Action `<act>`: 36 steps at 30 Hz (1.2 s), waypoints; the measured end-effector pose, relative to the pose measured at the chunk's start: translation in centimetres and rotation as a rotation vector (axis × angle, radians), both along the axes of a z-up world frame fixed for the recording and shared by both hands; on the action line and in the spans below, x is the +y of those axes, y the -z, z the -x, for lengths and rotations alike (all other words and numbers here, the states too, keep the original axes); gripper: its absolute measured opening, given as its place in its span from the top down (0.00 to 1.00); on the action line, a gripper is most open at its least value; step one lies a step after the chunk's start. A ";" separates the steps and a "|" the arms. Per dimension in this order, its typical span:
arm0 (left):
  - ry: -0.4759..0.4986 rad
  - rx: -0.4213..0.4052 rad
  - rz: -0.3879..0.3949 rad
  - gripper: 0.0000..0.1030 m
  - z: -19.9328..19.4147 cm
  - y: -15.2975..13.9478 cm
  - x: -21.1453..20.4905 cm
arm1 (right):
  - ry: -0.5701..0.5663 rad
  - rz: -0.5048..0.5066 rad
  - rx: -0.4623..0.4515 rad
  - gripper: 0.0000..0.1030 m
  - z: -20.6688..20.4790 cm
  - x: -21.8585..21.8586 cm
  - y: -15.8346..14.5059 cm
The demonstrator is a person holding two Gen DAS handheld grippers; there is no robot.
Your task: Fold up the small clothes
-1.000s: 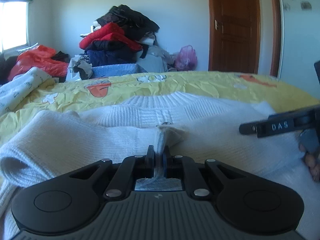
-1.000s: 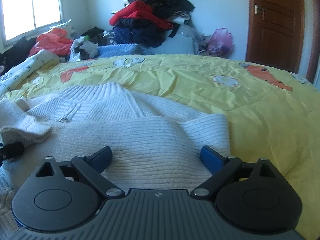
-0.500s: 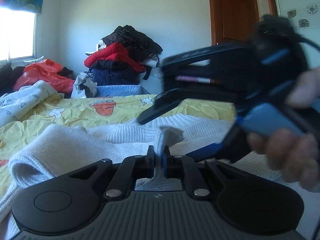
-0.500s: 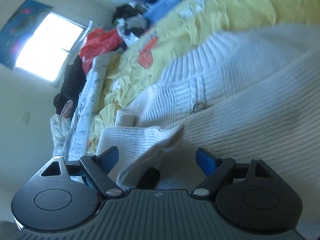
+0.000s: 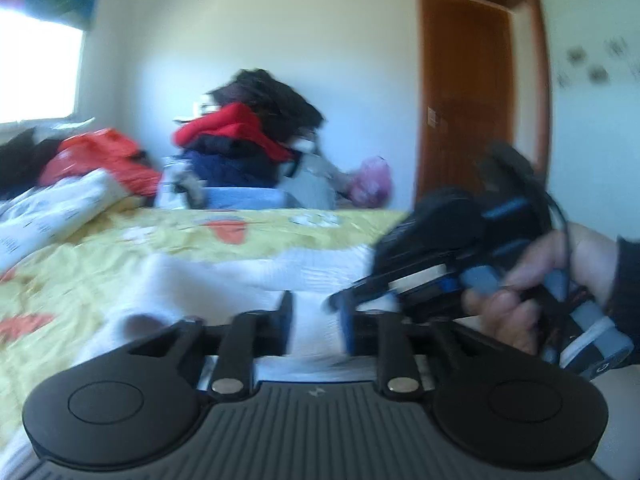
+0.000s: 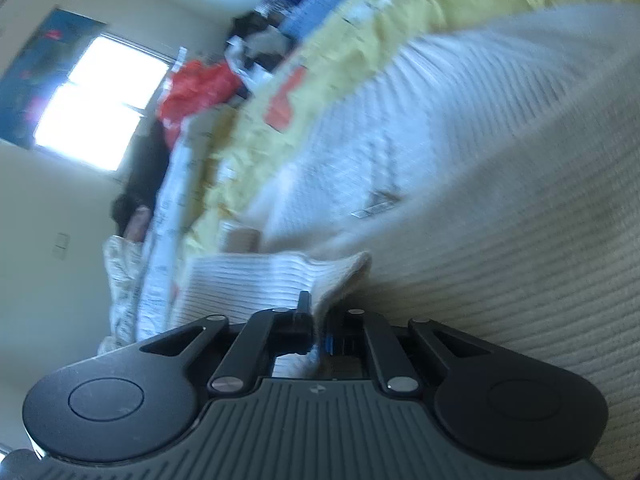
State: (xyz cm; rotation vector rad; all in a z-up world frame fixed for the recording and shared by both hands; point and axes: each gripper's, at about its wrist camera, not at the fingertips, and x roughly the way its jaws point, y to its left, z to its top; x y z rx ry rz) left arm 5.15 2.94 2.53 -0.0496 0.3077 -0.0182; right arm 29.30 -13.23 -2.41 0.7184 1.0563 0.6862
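Daylight is pouring in from your window (image 5: 36, 68), blowing it out to pure white. Motion blur is smearing both views, worst on the right tongs (image 5: 340, 304) crossing the left view. Fisheye is bending the door (image 5: 464, 96).

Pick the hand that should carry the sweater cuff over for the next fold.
Right. The right gripper is shut on the cuff; the left gripper has just been opening, its jaws apart with sweater loose between them.
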 end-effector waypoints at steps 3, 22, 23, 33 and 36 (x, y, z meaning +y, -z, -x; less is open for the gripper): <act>-0.122 -0.009 0.131 0.56 0.5 -0.8 4.5 | -0.018 -0.077 -0.061 0.91 0.4 -0.4 -2.8; -0.288 0.339 0.098 0.57 -10.6 3.8 12.7 | 0.187 0.031 -0.137 0.92 2.7 -18.1 -6.0; -0.289 0.338 0.093 0.57 -10.5 3.7 12.5 | 0.193 0.059 -0.118 0.92 2.9 -18.2 -4.9; -0.296 0.331 0.046 0.56 -10.8 3.3 12.0 | 0.231 0.054 -0.138 0.28 4.9 -18.0 -3.8; -0.296 0.331 0.051 0.56 -10.8 3.3 12.0 | 0.199 0.099 -0.101 0.36 4.1 -17.1 -3.8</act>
